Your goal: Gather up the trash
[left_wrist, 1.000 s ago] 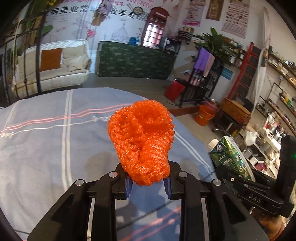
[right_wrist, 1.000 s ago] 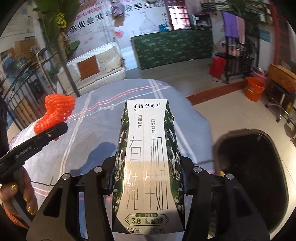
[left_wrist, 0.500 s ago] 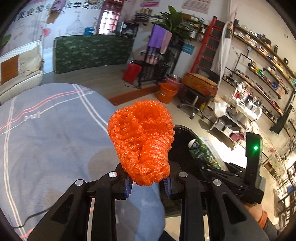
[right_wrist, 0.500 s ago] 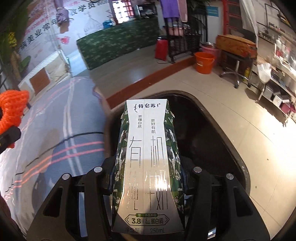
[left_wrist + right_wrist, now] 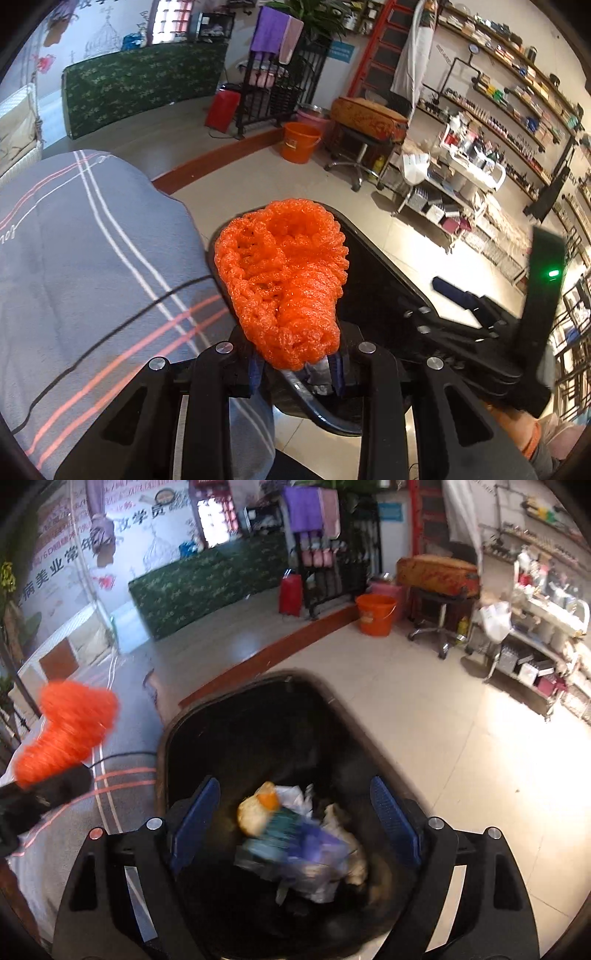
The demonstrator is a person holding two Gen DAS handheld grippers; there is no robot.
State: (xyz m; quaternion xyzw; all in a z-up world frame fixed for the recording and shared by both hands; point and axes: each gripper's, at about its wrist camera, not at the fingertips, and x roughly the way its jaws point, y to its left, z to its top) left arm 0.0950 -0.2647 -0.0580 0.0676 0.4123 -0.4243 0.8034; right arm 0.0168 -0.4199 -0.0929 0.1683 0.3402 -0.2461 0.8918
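Note:
My left gripper (image 5: 295, 369) is shut on an orange foam fruit net (image 5: 284, 280), held over the near rim of the black trash bin (image 5: 380, 295). The net also shows blurred at the left of the right wrist view (image 5: 70, 731). My right gripper (image 5: 295, 823) is open and empty above the bin (image 5: 258, 716). The green milk carton (image 5: 284, 823) is a blur among the trash inside the bin, between my blue pads (image 5: 195, 823). The right gripper's body shows in the left wrist view (image 5: 517, 332).
The table with a grey striped cloth (image 5: 74, 258) lies left of the bin. An orange bucket (image 5: 375, 613), a stool (image 5: 439, 627) and a shelf cart (image 5: 535, 646) stand across the tiled floor.
My right gripper opened and let go of the milk carton, which dropped into the bin. My left gripper carried the orange net from over the table to the bin's rim.

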